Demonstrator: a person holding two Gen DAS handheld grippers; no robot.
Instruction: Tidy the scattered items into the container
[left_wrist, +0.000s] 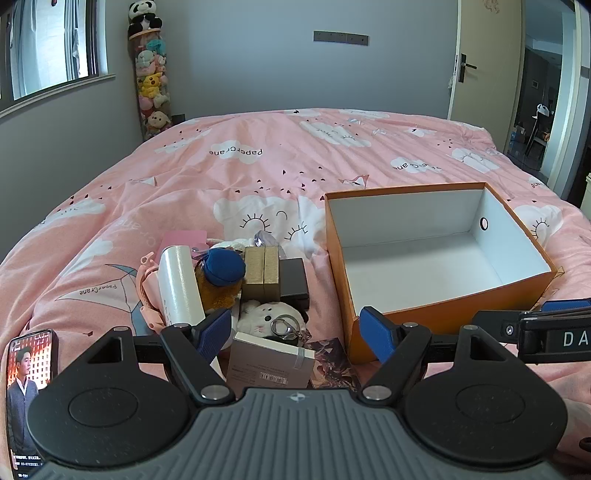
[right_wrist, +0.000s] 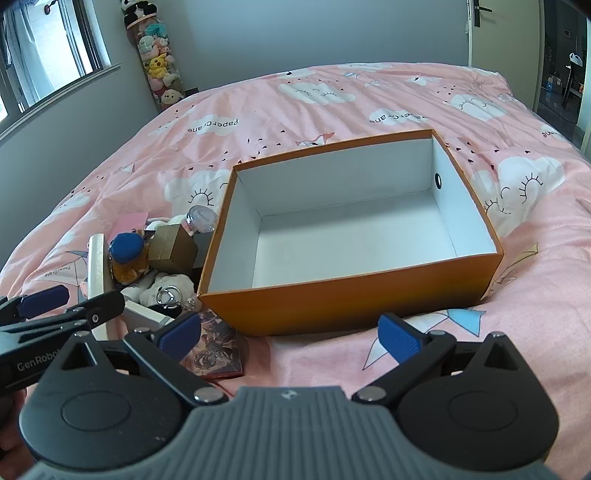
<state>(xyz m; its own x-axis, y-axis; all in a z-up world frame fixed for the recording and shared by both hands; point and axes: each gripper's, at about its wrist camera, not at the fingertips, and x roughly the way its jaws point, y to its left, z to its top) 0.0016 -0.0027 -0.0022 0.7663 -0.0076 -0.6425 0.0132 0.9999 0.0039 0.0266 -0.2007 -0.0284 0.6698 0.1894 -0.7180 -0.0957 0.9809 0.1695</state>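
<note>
left tool: tilted down, agape | right tool: tilted down, agape

Beside the orange box, the pile hides much of itself; the black case sits mostly behind the gold boxes; the small print on the grey box is too small to read; left of the pile, the phone is cut by the picture's edge.
</note>
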